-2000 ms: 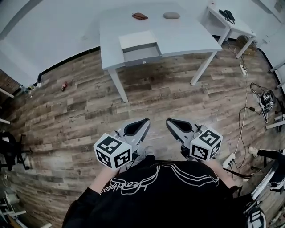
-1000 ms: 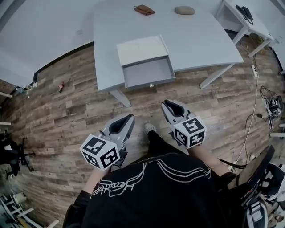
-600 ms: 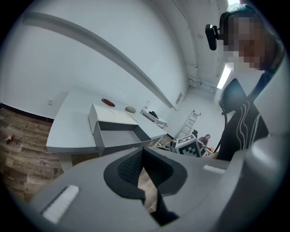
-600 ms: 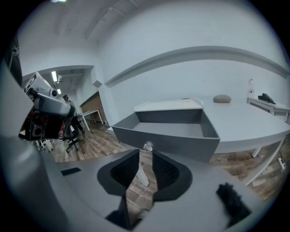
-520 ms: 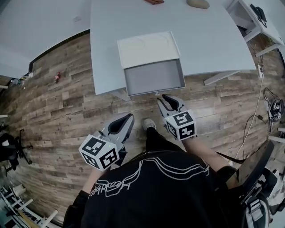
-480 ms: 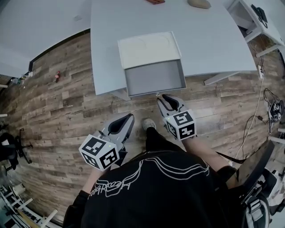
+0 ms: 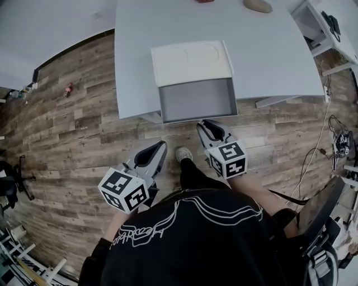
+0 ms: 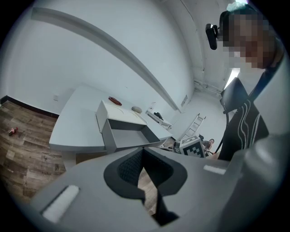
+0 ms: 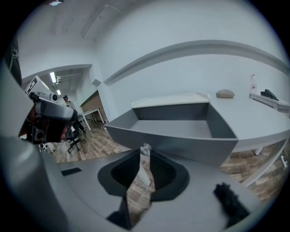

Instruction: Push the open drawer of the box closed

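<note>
Grey table on a wood-plank floor, not much on it

The table (image 7: 263,50) has a white box (image 7: 192,56) sitting on it, and the box's grey drawer (image 7: 197,100) is pulled open, with its front right about at the table's near edge. Way back on the tabletop there's a tan rounded lump (image 7: 258,5), well apart from the box. Down on the floor (image 7: 72,128), a small red thing (image 7: 68,89) lies off to the left near the wall, and some cables (image 7: 316,151) trail along on the right.

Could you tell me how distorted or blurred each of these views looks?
Head view: sharp, evenly lit; fisheye bows the table edges. Left gripper view: heavy fisheye, dark round vignette, jaws soft up close. Right gripper view: the drawer looks bowed, jaws blurred.
</note>
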